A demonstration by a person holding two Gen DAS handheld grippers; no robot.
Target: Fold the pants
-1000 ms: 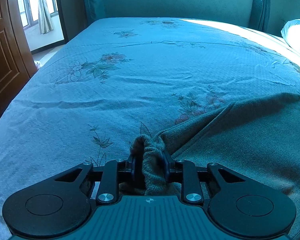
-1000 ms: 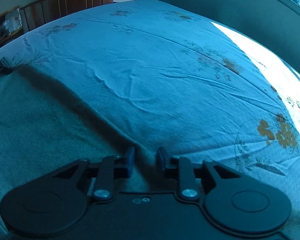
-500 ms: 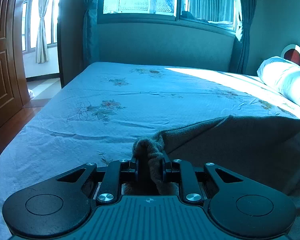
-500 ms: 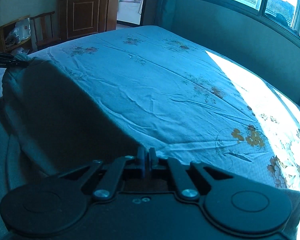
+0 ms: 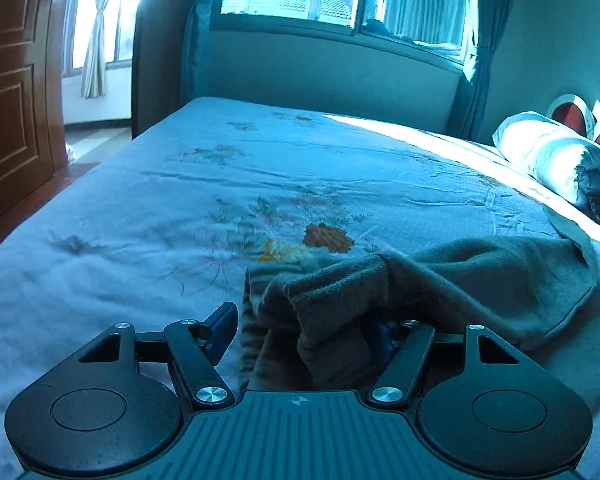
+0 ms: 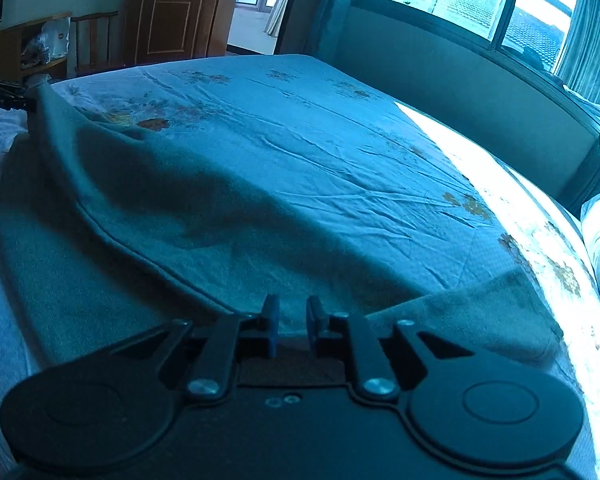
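Observation:
The grey-green pants (image 5: 480, 280) lie folded over on the floral bedsheet (image 5: 260, 184). My left gripper (image 5: 304, 328) is open wide; the bunched ribbed end of the pants (image 5: 300, 320) rests loose between its fingers and hides the right one. In the right wrist view the pants (image 6: 140, 208) spread across the left and near part of the bed. My right gripper (image 6: 292, 320) is open a little, just above the pants' edge, holding nothing. The left gripper shows at the far left edge of the right wrist view (image 6: 4, 94).
A pillow (image 5: 556, 156) lies at the right by the headboard. A wooden door (image 5: 16, 92) and floor are left of the bed. A wall with a window (image 6: 476, 0) runs along the far side. A chair and shelf (image 6: 40, 48) stand beyond the bed corner.
Both grippers have carried the pants forward over the bed and lowered them. The left gripper, shut on the bunched end before, has opened wide. The right gripper has opened slightly.

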